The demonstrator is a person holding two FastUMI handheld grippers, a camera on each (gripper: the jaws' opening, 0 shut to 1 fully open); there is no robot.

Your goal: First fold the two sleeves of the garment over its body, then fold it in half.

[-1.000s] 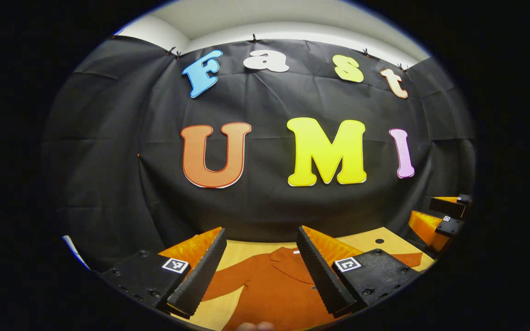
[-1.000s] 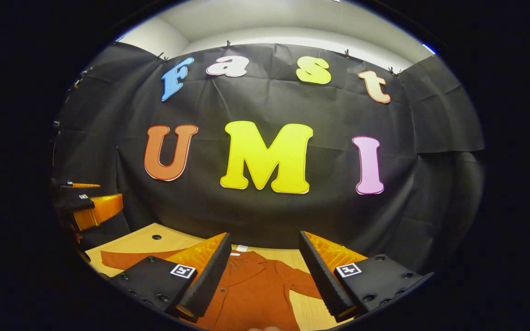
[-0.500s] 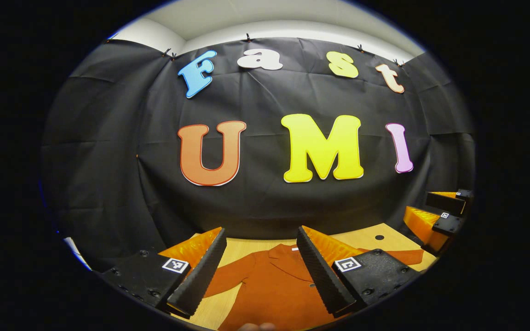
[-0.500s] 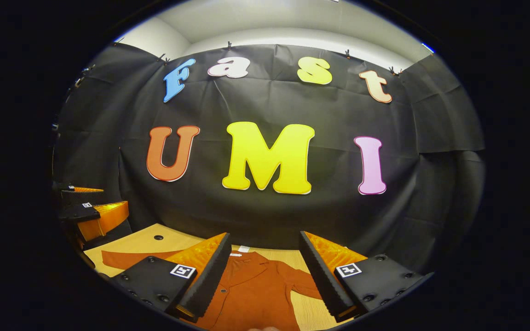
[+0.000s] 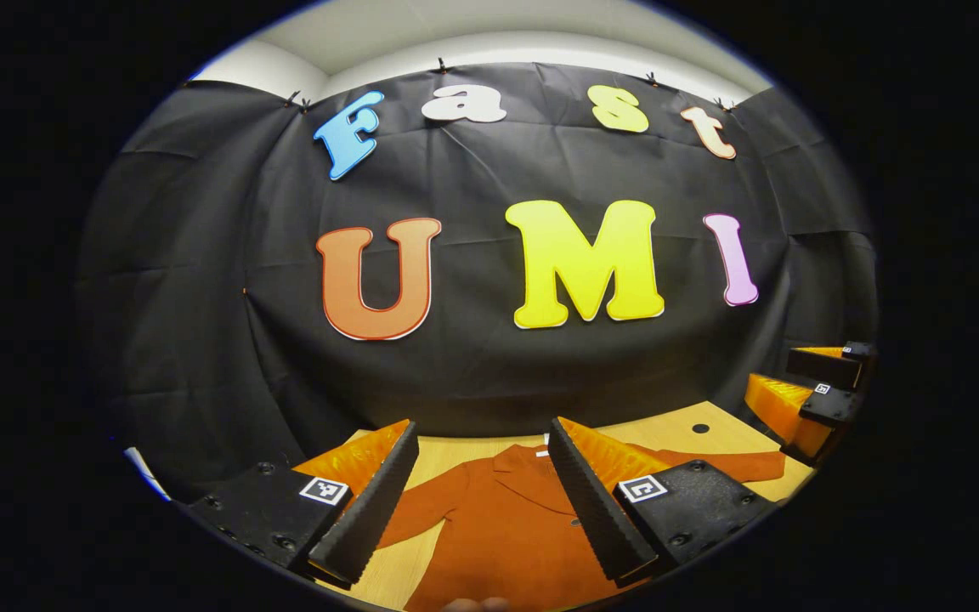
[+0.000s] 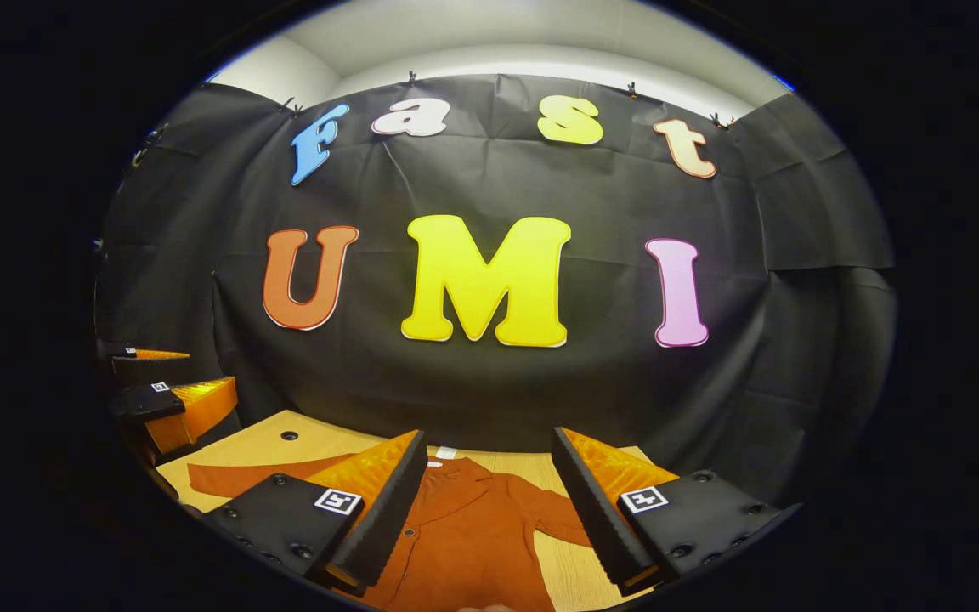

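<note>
a: both views have tipped down a little since a second ago, so more table [image 5: 732,429] and more shirt [image 5: 506,535] show past the fingers, and the wall cloth [image 5: 489,374] sits higher.

b: where is the shirt?

a: spread flat on the wooden table, collar toward the wall cloth, both sleeves out to the sides and unfolded. from the left gripper view one sleeve [image 5: 430,510] runs left past the fingers, the other [image 5: 736,466] reaches right. from the right gripper view the shirt [image 6: 464,544] lies between the fingers, buttons down its front.

b: and the claws?

a: left gripper [image 5: 483,501] is released, jaws wide apart, gripping nothing, held above the shirt. right gripper [image 6: 483,510] likewise, spread open and empty over the shirt.

b: can each see the other?

a: yes. the right one shows at the right edge of the left gripper view, the left one at the left edge of the right gripper view, both well off the cloth.
</note>
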